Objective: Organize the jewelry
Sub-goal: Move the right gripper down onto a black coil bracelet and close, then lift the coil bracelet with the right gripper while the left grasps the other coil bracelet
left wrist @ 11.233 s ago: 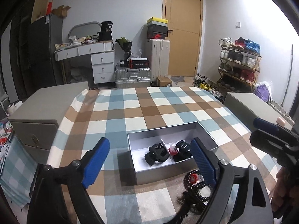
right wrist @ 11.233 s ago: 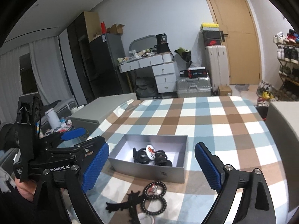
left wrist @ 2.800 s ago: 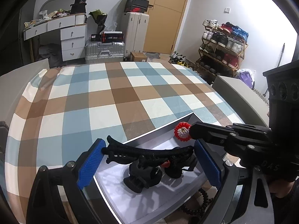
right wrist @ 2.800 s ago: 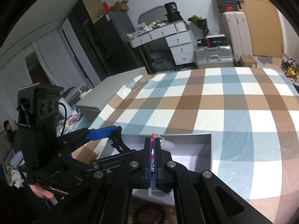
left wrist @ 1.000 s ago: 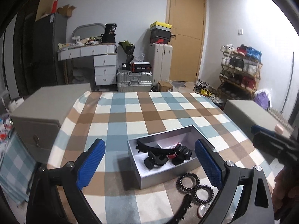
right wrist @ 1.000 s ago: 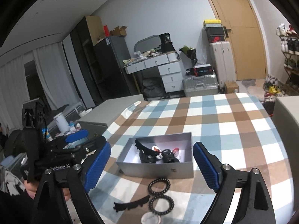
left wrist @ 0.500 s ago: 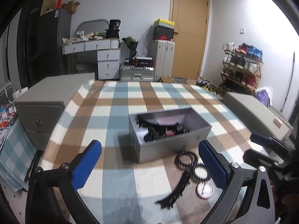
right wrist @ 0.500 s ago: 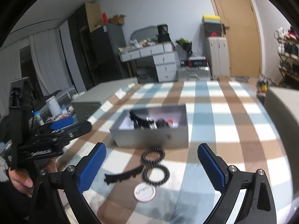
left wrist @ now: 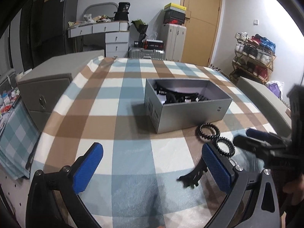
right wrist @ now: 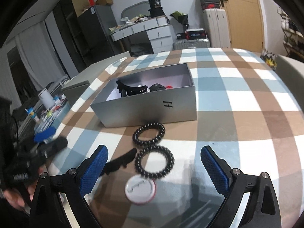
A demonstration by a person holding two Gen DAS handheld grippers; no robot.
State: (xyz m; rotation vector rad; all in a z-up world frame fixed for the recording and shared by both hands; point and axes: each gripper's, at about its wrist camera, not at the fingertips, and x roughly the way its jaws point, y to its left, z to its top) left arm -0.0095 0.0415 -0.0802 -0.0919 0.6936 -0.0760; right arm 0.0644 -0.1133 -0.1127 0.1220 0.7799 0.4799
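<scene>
A grey box (right wrist: 152,112) on the checked worktop carries one small dark mark on its near wall, shaped like a letter H turned on its side. The same mark shows on the box wall in the left wrist view, too small to read. Other labels in the room are blurred and unreadable.

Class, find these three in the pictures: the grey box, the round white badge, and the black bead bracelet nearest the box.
grey box (right wrist: 148,110): right wrist view, front wall.
round white badge (right wrist: 140,190): right wrist view, centre of its face.
black bead bracelet (right wrist: 161,128): right wrist view, right side of the ring.
</scene>
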